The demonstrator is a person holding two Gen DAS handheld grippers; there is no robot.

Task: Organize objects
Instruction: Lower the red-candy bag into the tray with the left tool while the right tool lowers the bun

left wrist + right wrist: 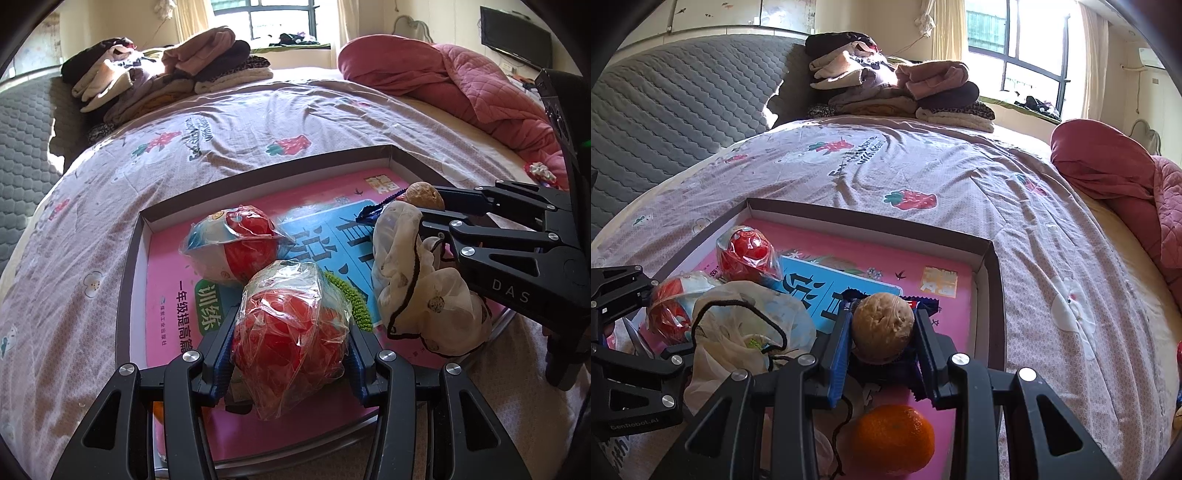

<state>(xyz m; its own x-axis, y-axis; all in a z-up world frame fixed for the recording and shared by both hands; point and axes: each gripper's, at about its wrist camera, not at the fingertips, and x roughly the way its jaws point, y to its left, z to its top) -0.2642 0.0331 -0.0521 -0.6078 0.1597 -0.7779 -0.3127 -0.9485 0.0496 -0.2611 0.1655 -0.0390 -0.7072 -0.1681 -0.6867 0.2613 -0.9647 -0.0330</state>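
Left gripper: pinching a red wrapped ball over the box.
Right gripper: pinching a walnut; wrapper beneath mostly hidden.
Orange: partly cut off by fingers.
Pouch: contents unclear.

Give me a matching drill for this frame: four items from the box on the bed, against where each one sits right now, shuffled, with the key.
Items
1. wrapped red toy
2. walnut
3. orange
4. second wrapped red toy

Places
A. loose in the box, toward its far left corner
B. between the fingers of the right gripper
C. between the fingers of the left gripper
D. loose in the box, below the right gripper's fingers

Pairs: 1-C, 2-B, 3-D, 4-A
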